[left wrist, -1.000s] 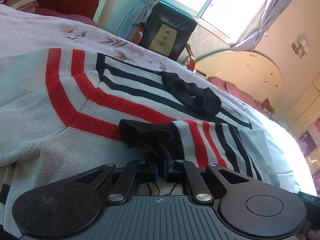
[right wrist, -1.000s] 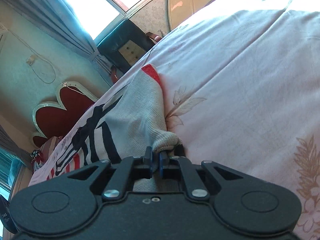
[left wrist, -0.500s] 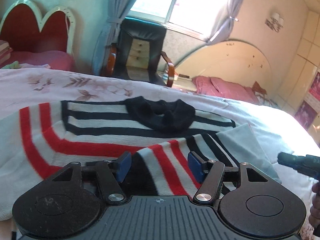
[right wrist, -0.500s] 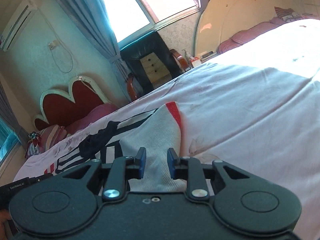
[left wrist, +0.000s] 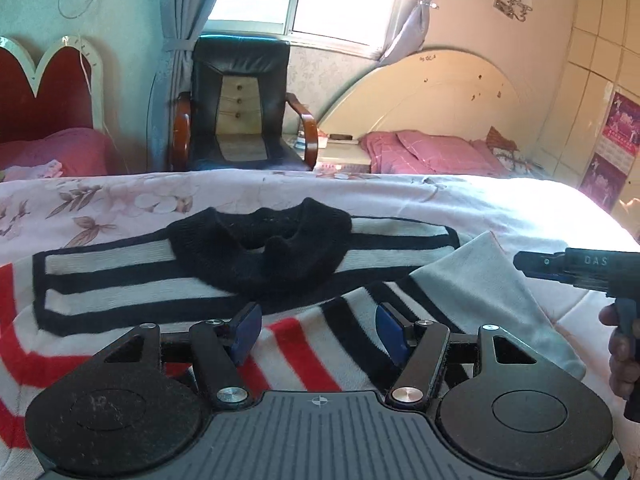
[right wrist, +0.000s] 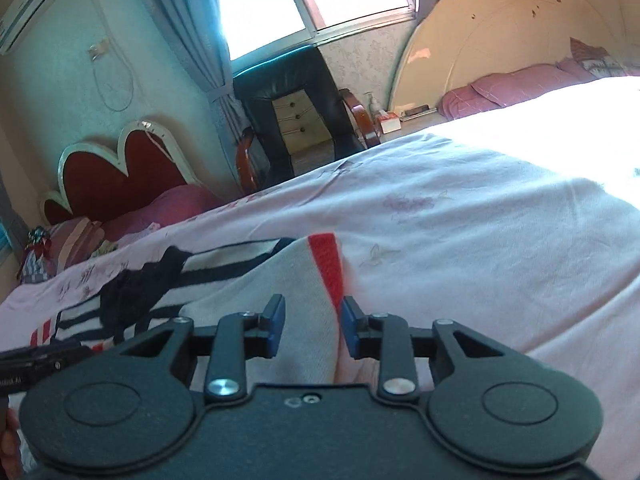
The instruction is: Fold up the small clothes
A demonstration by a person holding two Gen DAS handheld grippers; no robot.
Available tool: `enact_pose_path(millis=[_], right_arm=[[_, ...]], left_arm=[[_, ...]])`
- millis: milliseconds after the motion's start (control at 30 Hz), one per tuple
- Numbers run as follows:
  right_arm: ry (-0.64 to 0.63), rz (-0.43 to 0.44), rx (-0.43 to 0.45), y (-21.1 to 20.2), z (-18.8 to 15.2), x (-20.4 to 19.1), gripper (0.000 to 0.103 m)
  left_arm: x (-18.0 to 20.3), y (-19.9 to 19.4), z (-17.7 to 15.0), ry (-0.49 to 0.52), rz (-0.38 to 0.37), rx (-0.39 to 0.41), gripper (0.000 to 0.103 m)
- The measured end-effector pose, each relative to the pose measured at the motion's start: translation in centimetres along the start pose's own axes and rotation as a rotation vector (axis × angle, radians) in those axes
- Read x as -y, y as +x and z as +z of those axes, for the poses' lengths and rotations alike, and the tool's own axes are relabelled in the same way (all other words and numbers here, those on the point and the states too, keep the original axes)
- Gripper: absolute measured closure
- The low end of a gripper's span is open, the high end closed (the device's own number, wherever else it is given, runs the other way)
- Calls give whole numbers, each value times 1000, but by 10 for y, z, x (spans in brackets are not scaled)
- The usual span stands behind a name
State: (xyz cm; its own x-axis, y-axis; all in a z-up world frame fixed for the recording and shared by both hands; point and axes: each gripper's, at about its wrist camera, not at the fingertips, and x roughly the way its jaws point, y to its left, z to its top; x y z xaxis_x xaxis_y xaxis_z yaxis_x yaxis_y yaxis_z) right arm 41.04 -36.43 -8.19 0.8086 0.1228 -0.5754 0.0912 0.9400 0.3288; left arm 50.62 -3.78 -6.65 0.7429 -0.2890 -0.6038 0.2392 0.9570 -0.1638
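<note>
I hold my left claw (left wrist: 318, 330) spread wide over the striped sweater (left wrist: 120, 280), and nothing is between its blue pads (left wrist: 246, 330); the knit lies below them, untouched. My right claw (right wrist: 312, 328) is opening too, its pads apart, with the grey folded edge showing in the gap but not pinched. So both claws are free of the cloth.

The sweater lies flat on the floral bedsheet (left wrist: 120, 196), straight ahead of my left claw at twelve o'clock. Its black collar (left wrist: 260, 248) sits at twelve in the left view, just beyond the pads. A sleeve (left wrist: 332, 344) with red and black stripes is laid across the body under my left claw and runs off toward two o'clock, where its grey part (left wrist: 488, 292) ends near my right hand's tool at three o'clock. In the right view the same folded part (right wrist: 280, 292) starts at six between my pads and runs up to twelve, ending in a red band (right wrist: 328, 264).

The sweater's long axis runs from nine to three across my left view, so the wide unfolded side with the red stripes (left wrist: 16, 360) lies at eight to nine o'clock. My left hand is clearly the nearer one to it; my right sits over the side already folded in. I judge the next fold belongs to that far left side, and it should come in toward the collar.
</note>
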Motion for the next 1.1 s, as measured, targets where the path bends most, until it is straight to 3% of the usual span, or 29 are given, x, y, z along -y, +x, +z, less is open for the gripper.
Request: enact_pose_path(millis=[100,167,233,367,467,533,600,733,833,967,1100], right_arm=[[33,17,-6,17,11,8,75],[17,24,-24,28,14,8,90],[-49,-86,-78,42,12,7,98],[-88,-112,-56,31,13,3,90],[-96,-26,-17,11,9,-7,87],[-189,-71,-97,21,-3,-20,87],[-246,-108,-95,21,-10,-30,86],[-218,-74,-34,-12,-3,-42,78],[-218,-58,-14,-40,-9,-45,76],[-170,-51,-30,-67,-23,-37,74],[-93,-51,-63,-82,-40,-31,73]], left_arm=[[3,19,0,-12,0,-30,41],[2,29,-6,3,57,-54,41],[0,25,-8,-4,95,-41,41],[-2,15,-10,-3,139,-44,41],[1,19,-15,21,160,-47,37],[2,20,-12,21,173,-57,35],[-1,8,-9,-19,171,-42,35],[-33,-45,-29,-169,155,36,34],[-75,-105,-66,-308,182,121,34],[-152,-180,-125,-496,344,196,34],[-239,-233,-180,-770,487,255,35]])
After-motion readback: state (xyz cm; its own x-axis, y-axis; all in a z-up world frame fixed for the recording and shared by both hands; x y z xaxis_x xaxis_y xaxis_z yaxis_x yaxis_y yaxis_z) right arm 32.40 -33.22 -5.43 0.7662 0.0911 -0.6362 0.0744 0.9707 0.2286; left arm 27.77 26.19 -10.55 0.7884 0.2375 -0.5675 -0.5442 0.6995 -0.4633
